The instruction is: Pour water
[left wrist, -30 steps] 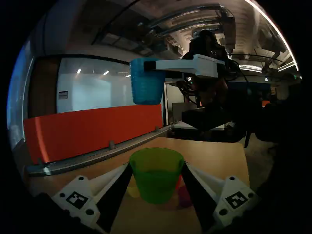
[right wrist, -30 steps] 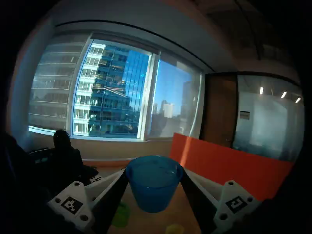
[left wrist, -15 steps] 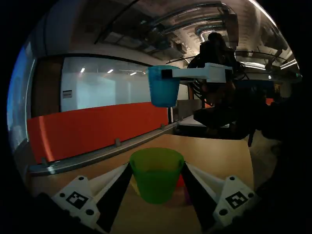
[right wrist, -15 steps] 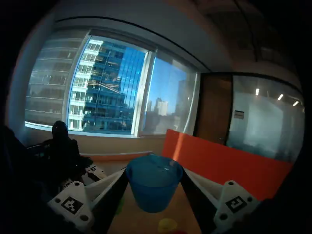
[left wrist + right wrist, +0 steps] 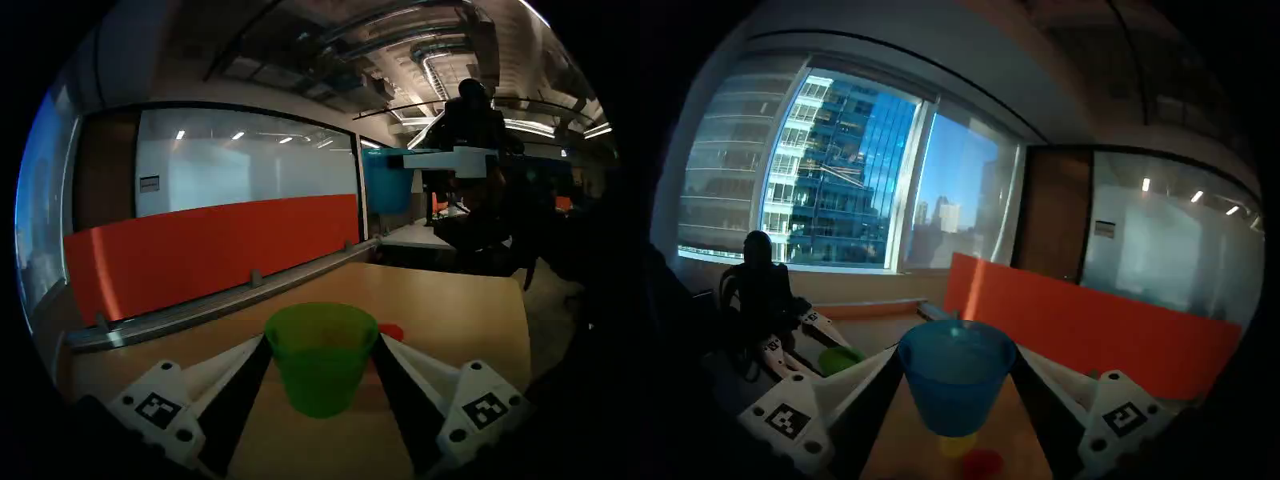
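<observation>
My left gripper (image 5: 322, 346) is shut on a green cup (image 5: 322, 368), held upright over the wooden table (image 5: 448, 304). Farther off and higher, at the upper right of the left gripper view, the right gripper's white fingers (image 5: 452, 160) hold a blue cup (image 5: 387, 181). In the right gripper view my right gripper (image 5: 956, 356) is shut on that blue cup (image 5: 956, 392), which is upright. At the lower left of that view, the left gripper (image 5: 804, 328) holds the green cup (image 5: 838, 358). I cannot tell the water level in either cup.
An orange partition (image 5: 216, 240) on a metal rail runs along the table's far edge. Small red (image 5: 982, 462) and yellow (image 5: 958, 444) things lie on the table under the blue cup; a red one (image 5: 390, 330) shows beside the green cup. Large windows (image 5: 840, 184) lie behind.
In the left gripper view the right gripper with the blue cup has drifted right and farther away. The right gripper view has swung so the left gripper and green cup show more at lower left.
</observation>
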